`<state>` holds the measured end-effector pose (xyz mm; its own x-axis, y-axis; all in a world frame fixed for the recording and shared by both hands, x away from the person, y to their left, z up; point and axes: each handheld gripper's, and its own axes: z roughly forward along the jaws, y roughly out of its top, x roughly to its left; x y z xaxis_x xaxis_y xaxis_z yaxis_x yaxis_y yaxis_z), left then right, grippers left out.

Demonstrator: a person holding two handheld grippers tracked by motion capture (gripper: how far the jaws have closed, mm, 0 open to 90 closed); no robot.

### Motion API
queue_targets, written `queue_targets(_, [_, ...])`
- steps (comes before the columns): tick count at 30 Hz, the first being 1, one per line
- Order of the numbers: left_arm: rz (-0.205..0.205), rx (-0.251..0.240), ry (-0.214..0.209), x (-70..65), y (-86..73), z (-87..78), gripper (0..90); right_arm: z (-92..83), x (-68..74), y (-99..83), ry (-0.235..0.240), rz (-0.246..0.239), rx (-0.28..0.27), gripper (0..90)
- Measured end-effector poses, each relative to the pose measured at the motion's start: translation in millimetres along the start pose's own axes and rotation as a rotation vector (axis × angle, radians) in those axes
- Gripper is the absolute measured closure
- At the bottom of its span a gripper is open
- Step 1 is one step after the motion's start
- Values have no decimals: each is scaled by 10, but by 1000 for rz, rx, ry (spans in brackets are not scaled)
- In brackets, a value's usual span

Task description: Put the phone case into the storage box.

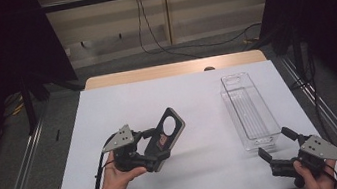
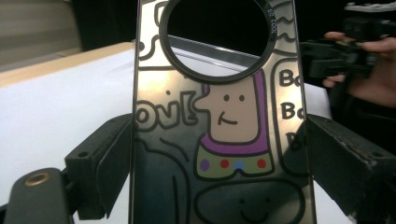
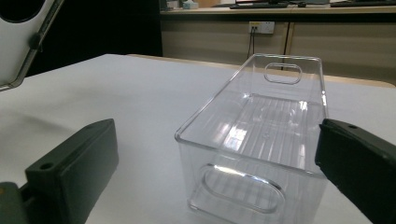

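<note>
So the left gripper [image 1: 157, 149] has a phone case [image 1: 166, 134] clamped between its jaws, held up off the worktop [image 1: 123, 106] over the near-left part of the white sheet. In the left gripper view the case [image 2: 219, 121] stands upright right in the middle, with one black jaw pressed against each long edge, roughly around its lower half. The top half sticks out well past the jaw tips, including the big round camera cutout [image 2: 218, 35] with its dark ring. The side facing the camera is shiny, with cartoon doodles on it, a little face with a purple hood and some coloured dots below. From the high view the case tilts up and away to the right from the person's left hand [image 1: 118, 175], cutout end farthest from the hand.

The right gripper [image 1: 276, 145] sits low at the near-right corner of the worktop, jaws spread apart with nothing between them. It points at the near end of a clear plastic bin [image 1: 249, 107], which stands on the right side of the sheet with its long side running near to far. In the right gripper view the bin [image 3: 254, 144] is just beyond the jaw tips, framed between them, not touched by either one as far as I can see. The bin and the case are well apart.
</note>
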<state>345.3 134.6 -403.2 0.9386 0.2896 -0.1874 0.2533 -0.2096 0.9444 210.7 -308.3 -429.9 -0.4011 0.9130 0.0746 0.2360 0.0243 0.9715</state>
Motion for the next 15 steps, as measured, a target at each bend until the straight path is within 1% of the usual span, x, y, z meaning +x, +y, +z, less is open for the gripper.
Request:
queue_targets(3, [5, 12, -30, -16, 3, 16, 124, 14, 35, 30, 13, 1, 1, 0])
queue_targets(4, [3, 11, -39, -24, 2, 22, 124, 18, 43, 38, 22, -8, 1, 0])
queue_targets(5, [3, 10, -42, -29, 1, 26, 125, 26, 63, 51, 34, 0, -2, 0])
queue_targets(7, [2, 8, -54, -42, -2, 42, 124, 44, 84, 67, 51, -1, -5, 0])
queue_targets(10, [8, 18, -70, -64, -4, 62, 124, 79, 120, 97, 84, 2, -8, 0])
queue_targets(12, [12, 19, -70, -76, -8, 79, 124, 93, 138, 115, 102, -2, -8, 0])
queue_targets(15, [9, 25, -90, -88, -7, 93, 124, 112, 162, 145, 131, 7, -9, 0])
